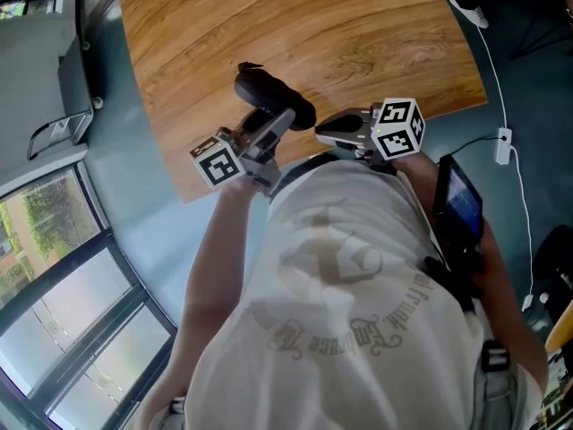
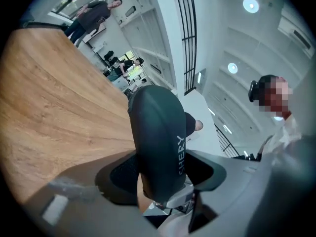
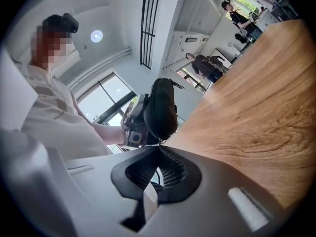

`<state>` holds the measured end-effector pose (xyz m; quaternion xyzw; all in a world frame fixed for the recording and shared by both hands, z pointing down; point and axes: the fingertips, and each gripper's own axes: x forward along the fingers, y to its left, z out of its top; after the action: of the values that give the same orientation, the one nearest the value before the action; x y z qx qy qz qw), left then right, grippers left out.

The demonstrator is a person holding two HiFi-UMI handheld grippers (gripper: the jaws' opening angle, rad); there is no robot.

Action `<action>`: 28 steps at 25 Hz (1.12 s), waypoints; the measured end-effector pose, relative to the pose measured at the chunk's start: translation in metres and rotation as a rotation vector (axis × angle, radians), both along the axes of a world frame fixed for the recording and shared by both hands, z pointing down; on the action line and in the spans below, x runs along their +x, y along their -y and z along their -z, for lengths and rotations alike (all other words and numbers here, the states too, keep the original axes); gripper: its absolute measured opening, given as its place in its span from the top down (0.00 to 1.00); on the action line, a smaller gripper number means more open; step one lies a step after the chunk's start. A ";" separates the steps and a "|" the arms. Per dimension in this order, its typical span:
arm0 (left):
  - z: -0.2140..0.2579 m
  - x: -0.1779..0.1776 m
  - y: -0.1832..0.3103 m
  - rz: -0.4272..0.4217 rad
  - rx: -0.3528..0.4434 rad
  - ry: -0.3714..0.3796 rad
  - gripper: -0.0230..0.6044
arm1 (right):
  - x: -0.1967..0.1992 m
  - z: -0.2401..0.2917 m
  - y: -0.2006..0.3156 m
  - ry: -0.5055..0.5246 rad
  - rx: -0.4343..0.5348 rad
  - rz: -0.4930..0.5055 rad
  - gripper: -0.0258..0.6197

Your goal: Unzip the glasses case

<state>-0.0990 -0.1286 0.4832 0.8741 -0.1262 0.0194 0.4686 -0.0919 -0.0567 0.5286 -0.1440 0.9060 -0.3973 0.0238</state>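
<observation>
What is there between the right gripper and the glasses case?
Nothing. In the right gripper view, the right gripper is shut on the zipper pull hanging from the glasses case.

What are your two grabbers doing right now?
The left gripper is closed on the glasses case.
The right gripper is closed, pinching the zipper pull.

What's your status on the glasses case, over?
Left tongs clamped on glasses case, held above table. Right tongs shut, apparently pinching zip pull at case end. Case looks zipped. Nothing in the way.
</observation>
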 end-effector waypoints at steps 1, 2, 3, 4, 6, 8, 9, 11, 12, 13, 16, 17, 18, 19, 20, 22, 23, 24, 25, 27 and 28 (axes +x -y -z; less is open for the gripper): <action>0.000 0.002 -0.001 -0.014 0.021 0.023 0.50 | 0.000 -0.001 0.000 -0.022 0.007 0.001 0.95; 0.000 0.003 -0.002 -0.028 0.040 0.042 0.50 | 0.001 -0.002 0.000 -0.040 0.014 -0.003 0.95; 0.001 0.003 -0.003 -0.039 0.056 0.055 0.50 | 0.001 -0.002 0.000 -0.042 0.019 -0.010 0.95; 0.003 0.003 -0.003 -0.047 0.065 0.058 0.50 | 0.002 -0.001 0.001 -0.026 0.021 -0.019 0.95; 0.007 0.002 -0.003 -0.054 0.066 0.045 0.50 | 0.005 0.006 0.001 0.044 0.031 -0.038 0.95; 0.008 0.002 -0.004 -0.060 0.061 0.040 0.50 | 0.009 0.014 0.000 0.110 0.052 -0.041 0.95; 0.006 0.001 -0.005 -0.068 0.068 0.054 0.50 | 0.010 0.016 -0.001 0.132 0.060 -0.037 0.95; -0.002 0.000 -0.010 -0.101 0.114 0.126 0.50 | 0.011 0.018 -0.003 0.150 0.060 -0.023 0.95; -0.006 -0.001 -0.013 -0.119 0.139 0.159 0.50 | 0.010 0.017 -0.004 0.145 0.055 -0.015 0.95; -0.008 -0.001 -0.015 -0.130 0.156 0.179 0.50 | 0.009 0.016 -0.004 0.139 0.048 -0.010 0.95; -0.009 -0.001 -0.014 -0.144 0.194 0.208 0.50 | 0.008 0.013 -0.003 0.132 0.024 -0.014 0.95; -0.011 -0.001 -0.015 -0.159 0.219 0.233 0.50 | 0.009 0.013 -0.002 0.135 0.018 -0.018 0.95; -0.013 0.001 -0.016 -0.183 0.254 0.268 0.50 | 0.009 0.014 -0.001 0.139 0.014 -0.022 0.95; -0.015 0.002 -0.018 -0.209 0.289 0.304 0.50 | 0.009 0.016 0.001 0.141 0.012 -0.025 0.95; -0.017 0.003 -0.020 -0.229 0.317 0.331 0.50 | 0.010 0.018 0.002 0.141 0.013 -0.027 0.95; -0.019 0.004 -0.021 -0.238 0.336 0.346 0.50 | 0.010 0.019 0.003 0.133 0.014 -0.029 0.95; -0.020 0.003 -0.021 -0.236 0.337 0.347 0.50 | 0.010 0.018 0.004 0.129 0.013 -0.028 0.95; -0.020 0.003 -0.020 -0.235 0.340 0.350 0.50 | 0.010 0.017 0.005 0.125 0.009 -0.027 0.95; -0.021 0.003 -0.020 -0.237 0.345 0.357 0.50 | 0.010 0.016 0.005 0.124 0.005 -0.028 0.95; -0.021 0.003 -0.020 -0.249 0.361 0.372 0.50 | 0.009 0.015 0.005 0.133 -0.002 -0.031 0.95; -0.021 0.003 -0.021 -0.258 0.371 0.380 0.49 | 0.008 0.016 0.005 0.142 -0.003 -0.032 0.95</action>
<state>-0.0965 -0.1079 0.5047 0.9344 -0.1007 0.2186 0.2624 -0.0836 -0.0618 0.5123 -0.1298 0.8991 -0.4073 0.0940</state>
